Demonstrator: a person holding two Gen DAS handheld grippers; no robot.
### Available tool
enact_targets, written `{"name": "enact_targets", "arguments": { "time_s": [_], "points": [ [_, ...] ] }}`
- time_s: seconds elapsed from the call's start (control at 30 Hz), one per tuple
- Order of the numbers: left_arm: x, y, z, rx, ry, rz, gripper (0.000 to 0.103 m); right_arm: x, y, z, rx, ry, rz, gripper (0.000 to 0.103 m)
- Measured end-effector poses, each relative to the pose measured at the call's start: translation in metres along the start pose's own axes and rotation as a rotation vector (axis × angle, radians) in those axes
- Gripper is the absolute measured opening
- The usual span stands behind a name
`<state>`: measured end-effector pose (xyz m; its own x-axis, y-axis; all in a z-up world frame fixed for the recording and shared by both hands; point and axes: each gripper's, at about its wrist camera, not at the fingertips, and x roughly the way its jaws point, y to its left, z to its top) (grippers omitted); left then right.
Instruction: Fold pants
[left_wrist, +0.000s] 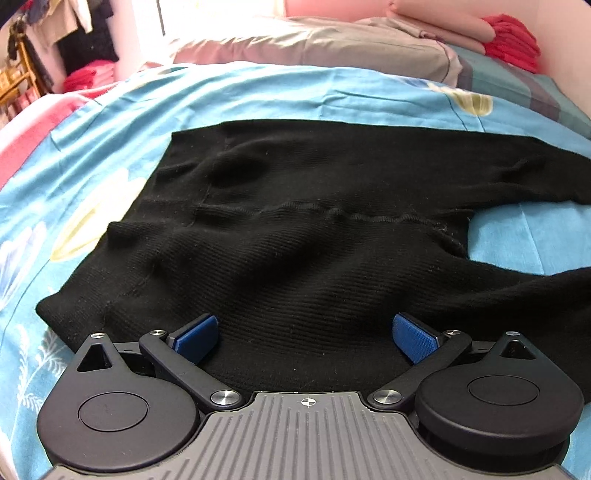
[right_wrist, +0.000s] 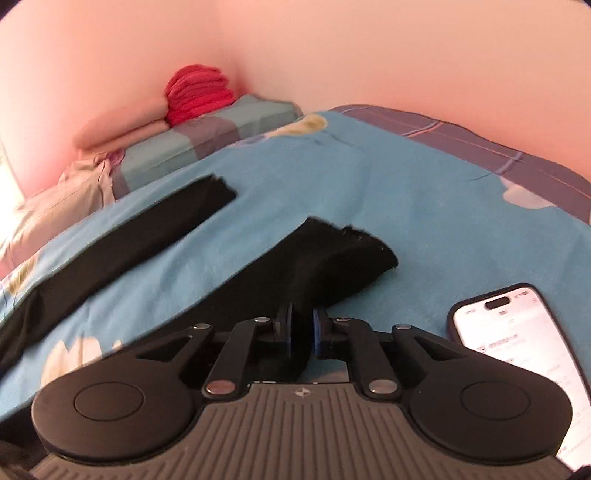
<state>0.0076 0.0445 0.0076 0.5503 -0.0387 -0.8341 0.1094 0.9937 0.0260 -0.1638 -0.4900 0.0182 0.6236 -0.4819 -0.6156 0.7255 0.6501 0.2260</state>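
Two legs of the black pants lie spread apart on the blue bedsheet, the waistband toward nine o'clock in the left wrist view and both legs running off toward three o'clock. Over the hip area, the left gripper hovers with its fingers wide and nothing between them. In the right wrist view the right gripper has its fingers narrowed around the near leg close to its cuff, the cloth sitting between the pads; whether they press firmly yet cannot be told. The far leg runs toward ten o'clock, well apart, and a phone lies just beside the gripper at three o'clock. To fold well, I judge the left should pinch the near waistband corner while the right secures the cuff, then both carry the near leg over onto the far one together, keeping the cloth taut and clear of the phone.
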Motion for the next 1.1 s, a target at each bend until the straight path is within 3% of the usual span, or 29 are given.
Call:
{"name": "enact_targets", "arguments": {
  "time_s": [0.1,0.17,0.2,0.23,0.3,0.4,0.5,0.53,0.6,0.63,0.77,0.8,0.9,1.0,1.1],
  "points": [
    [-0.002,0.003,-0.001,0.001,0.003,-0.012,0.103,-0.021,-0.004,0.005,0.047,-0.097,-0.099,0.027],
    [-0.007,0.005,-0.001,0.007,-0.001,-0.013,0.103,-0.040,0.011,0.003,-0.071,-0.188,-0.164,0.048],
    [-0.011,0.007,-0.002,0.007,-0.009,-0.014,0.103,-0.052,0.023,-0.002,-0.146,-0.226,-0.147,0.068],
    [-0.015,0.009,-0.002,0.003,-0.022,-0.018,0.103,-0.065,0.036,-0.010,-0.206,-0.245,-0.102,0.072],
    [-0.023,0.011,-0.001,-0.007,-0.048,-0.027,0.103,-0.083,0.064,-0.028,-0.330,-0.195,0.064,0.072],
    [-0.025,0.007,0.003,-0.001,-0.066,-0.020,0.103,-0.097,0.119,-0.062,-0.516,-0.012,0.381,0.069],
    [-0.009,0.005,0.000,0.019,-0.012,-0.004,0.103,-0.105,0.171,-0.104,-0.673,0.094,0.528,0.069],
    [-0.002,0.006,-0.004,0.027,0.015,0.007,0.103,-0.102,0.181,-0.113,-0.715,0.122,0.550,0.066],
    [-0.009,0.008,-0.013,0.064,-0.026,-0.002,0.103,-0.087,0.191,-0.128,-0.796,0.233,0.500,0.064],
    [-0.016,0.009,-0.017,0.089,-0.034,-0.010,0.103,-0.093,0.185,-0.131,-0.806,0.217,0.514,0.064],
    [-0.032,0.023,-0.025,0.112,-0.057,-0.053,0.103,-0.109,0.171,-0.110,-0.854,0.350,0.503,0.061],
    [-0.036,0.025,-0.023,0.098,-0.066,-0.072,0.103,-0.116,0.173,-0.104,-0.853,0.339,0.499,0.060],
    [-0.043,0.027,-0.017,0.066,-0.108,-0.118,0.103,-0.151,0.198,-0.115,-0.931,0.216,0.597,0.079],
    [-0.033,0.021,-0.013,0.067,-0.091,-0.089,0.103,-0.158,0.230,-0.148,-1.064,0.189,0.681,0.078],
    [-0.016,0.024,-0.017,0.065,-0.039,-0.076,0.103,-0.148,0.256,-0.181,-1.190,0.154,0.674,0.070]
  ]
}}
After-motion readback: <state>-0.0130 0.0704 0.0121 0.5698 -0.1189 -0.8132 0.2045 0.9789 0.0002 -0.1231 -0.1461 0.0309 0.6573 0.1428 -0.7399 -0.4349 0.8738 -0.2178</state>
